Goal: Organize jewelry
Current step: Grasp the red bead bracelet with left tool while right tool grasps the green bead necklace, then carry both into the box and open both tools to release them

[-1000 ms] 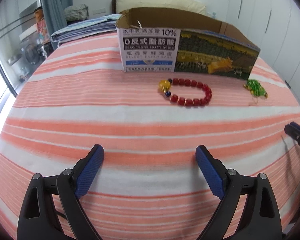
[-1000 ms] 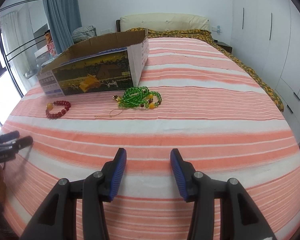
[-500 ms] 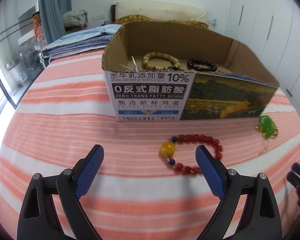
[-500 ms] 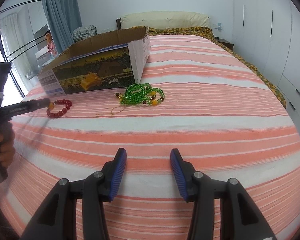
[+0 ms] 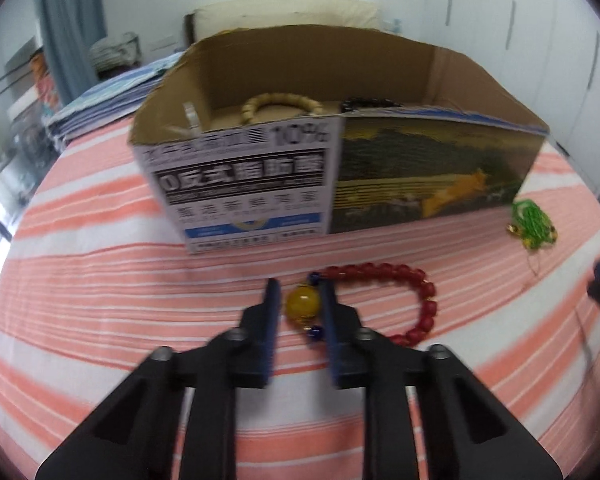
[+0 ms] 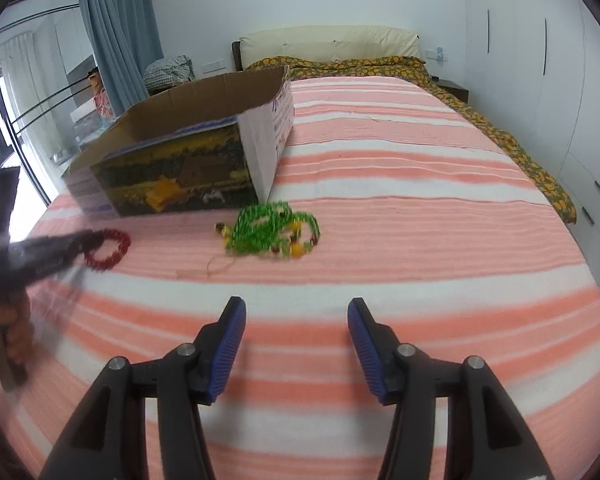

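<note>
Left wrist view: left gripper point(image 5: 298, 300) jaws, just closing, bracket the amber bead point(image 5: 303, 305) of the red bead bracelet point(image 5: 380, 300) before the cardboard box point(image 5: 340, 152); round bead may squirt out. Right gripper point(image 6: 296, 320) stands open, empty, near the green bead necklace point(image 6: 272, 230)

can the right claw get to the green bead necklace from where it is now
Probably yes. The right claw is open with nothing between its fingers, and only bare striped bedspread lies between it and the green bead necklace ahead. The cardboard box sits just behind the necklace, not in front.
</note>
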Tool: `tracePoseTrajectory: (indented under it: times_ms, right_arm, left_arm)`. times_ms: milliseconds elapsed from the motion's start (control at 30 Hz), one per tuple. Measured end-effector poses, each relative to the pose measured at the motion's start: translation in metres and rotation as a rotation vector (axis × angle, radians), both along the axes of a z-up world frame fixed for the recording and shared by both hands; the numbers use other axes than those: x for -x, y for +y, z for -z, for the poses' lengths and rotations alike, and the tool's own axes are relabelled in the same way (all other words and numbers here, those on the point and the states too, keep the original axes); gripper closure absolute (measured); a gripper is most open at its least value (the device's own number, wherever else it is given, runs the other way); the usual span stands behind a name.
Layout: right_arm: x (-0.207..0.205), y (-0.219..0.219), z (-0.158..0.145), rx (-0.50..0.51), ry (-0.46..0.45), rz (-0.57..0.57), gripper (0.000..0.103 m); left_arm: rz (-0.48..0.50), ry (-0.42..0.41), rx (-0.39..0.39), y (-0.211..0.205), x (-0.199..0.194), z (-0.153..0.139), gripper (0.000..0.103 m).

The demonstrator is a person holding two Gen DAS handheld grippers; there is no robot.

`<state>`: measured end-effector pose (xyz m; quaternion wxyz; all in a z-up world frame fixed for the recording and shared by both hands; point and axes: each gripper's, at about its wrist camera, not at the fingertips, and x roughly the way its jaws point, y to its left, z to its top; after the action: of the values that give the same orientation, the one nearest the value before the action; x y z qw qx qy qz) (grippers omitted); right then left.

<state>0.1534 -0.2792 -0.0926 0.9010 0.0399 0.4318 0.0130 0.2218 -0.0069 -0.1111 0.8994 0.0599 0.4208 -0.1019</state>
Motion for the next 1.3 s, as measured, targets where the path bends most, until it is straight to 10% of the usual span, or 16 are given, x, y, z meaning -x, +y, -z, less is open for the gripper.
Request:
tracePoseTrajectory:
  times_ms: [533,733,967,1100,1200,1300]
  right_arm:
    - [-0.085,0.031,0.018,0.045,0.056,-0.075,0.041]
    - [-0.081,0.031,0.015,0.08,0.051,-0.069,0.086]
    - [-0.066,0.029,0.009,0.023,0.023,-0.068,0.087]
    - [-0.057,0.033,0.008,0.014,0.02,-0.08,0.087]
    - [-0.052,0.032,0.007,-0.001,0.02,-0.081,0.087]
    - [-0.048,0.03,-0.004,-0.016,-0.001,-0.091,0.087]
  left_arm:
    - [-0.005,0.008,0.02,0.004,-0.008,0.003,0.085]
    - [-0.031,0.012,0.043,0.003,-0.006,0.002,0.08]
    - [-0.058,0.017,0.049,0.006,-0.005,0.002,0.047]
    - [-0.064,0.02,0.051,0.006,-0.007,0.003,0.049]
    - [-0.04,0.011,0.038,-0.001,-0.006,0.002,0.087]
    - [-0.05,0.012,0.036,-0.003,-0.004,0.003,0.088]
